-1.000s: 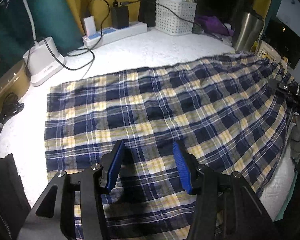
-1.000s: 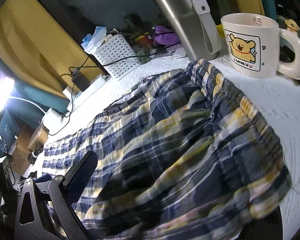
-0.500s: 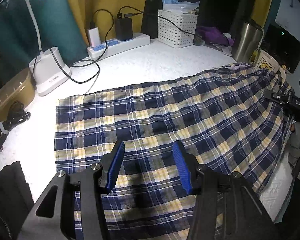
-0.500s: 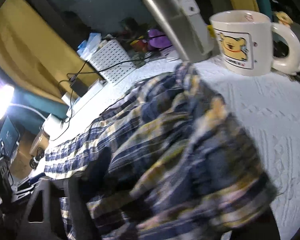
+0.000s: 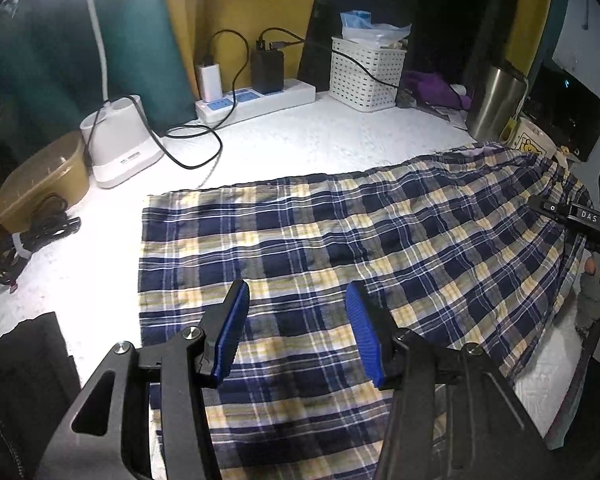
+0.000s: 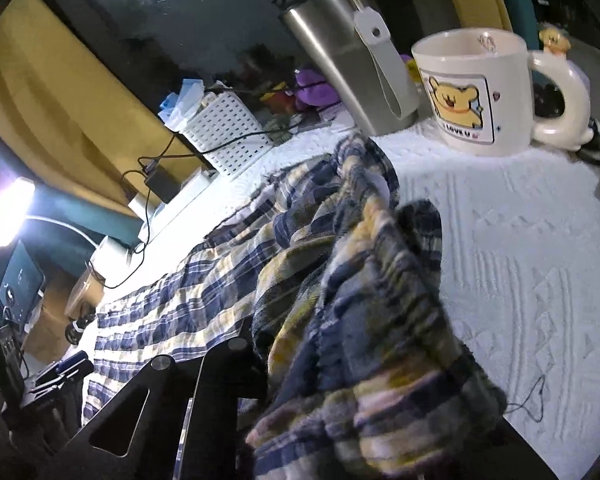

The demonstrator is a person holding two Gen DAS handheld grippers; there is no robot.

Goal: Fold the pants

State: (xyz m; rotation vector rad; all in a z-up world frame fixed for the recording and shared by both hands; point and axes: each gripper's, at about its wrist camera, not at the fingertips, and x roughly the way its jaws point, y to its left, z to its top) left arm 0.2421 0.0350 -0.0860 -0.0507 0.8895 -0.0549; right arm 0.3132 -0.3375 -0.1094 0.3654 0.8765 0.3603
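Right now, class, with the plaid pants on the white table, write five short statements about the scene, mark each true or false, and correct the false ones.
1. The left gripper hangs open above the navy and yellow plaid pants. True.
2. The right gripper is empty. False: bunched waistband cloth covers its fingers.
3. The cream bear-print mug stands on the pants. False: it stands on the white textured table cover.
4. The brushed steel tumbler stands beside the mug. True.
5. The white perforated plastic basket lies overturned. False: it stands upright.

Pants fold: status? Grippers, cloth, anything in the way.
Left gripper open, hovering over the leg end. Right gripper at the waistband, fingers buried in bunched cloth. Pants mostly flat, waistband end lifted. Mug and steel tumbler close behind waistband.
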